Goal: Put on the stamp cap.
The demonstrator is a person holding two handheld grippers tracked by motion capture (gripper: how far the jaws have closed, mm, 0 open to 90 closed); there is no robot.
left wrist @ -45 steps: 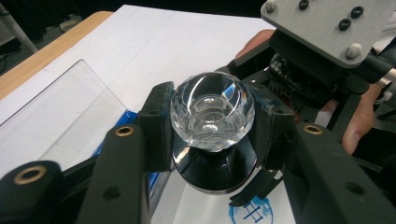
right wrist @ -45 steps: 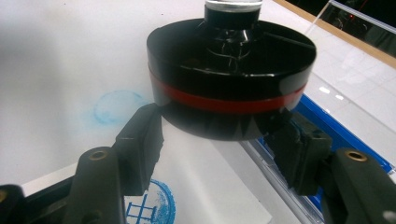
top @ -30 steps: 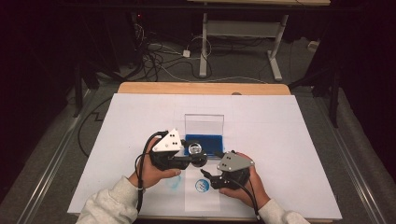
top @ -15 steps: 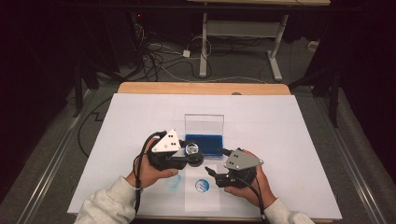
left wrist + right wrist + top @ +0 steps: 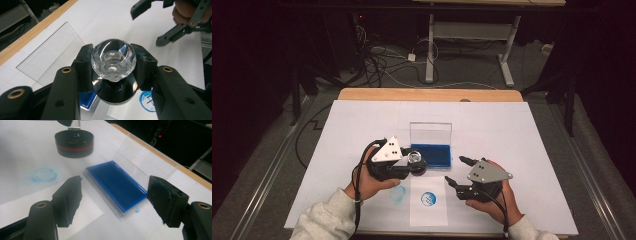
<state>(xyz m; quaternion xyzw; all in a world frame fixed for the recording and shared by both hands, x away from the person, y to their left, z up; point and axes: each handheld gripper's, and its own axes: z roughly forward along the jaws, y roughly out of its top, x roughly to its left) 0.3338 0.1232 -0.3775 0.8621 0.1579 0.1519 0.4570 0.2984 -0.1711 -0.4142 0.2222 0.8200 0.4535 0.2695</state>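
Rightward toward the table's near right corner, the right gripper point(image 5: 456, 171) has drawn off, its jaws closing slightly, empty. From above, the left gripper point(image 5: 414, 162) hovers level beside the blue ink pad point(image 5: 432, 154). Its own view shows jaws pinching the stamp's clear faceted knob point(image 5: 113, 59). Right gripper view: spread jaws flank the pad.

Dark room, grey floor point(image 5: 272, 165), white-legged desk point(image 5: 472, 30) behind.

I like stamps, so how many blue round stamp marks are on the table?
2. A sharp blue mark sits on the small paper sheet near the table's front edge. A faint smudged ring lies just left of it, on the white cover beside that sheet.
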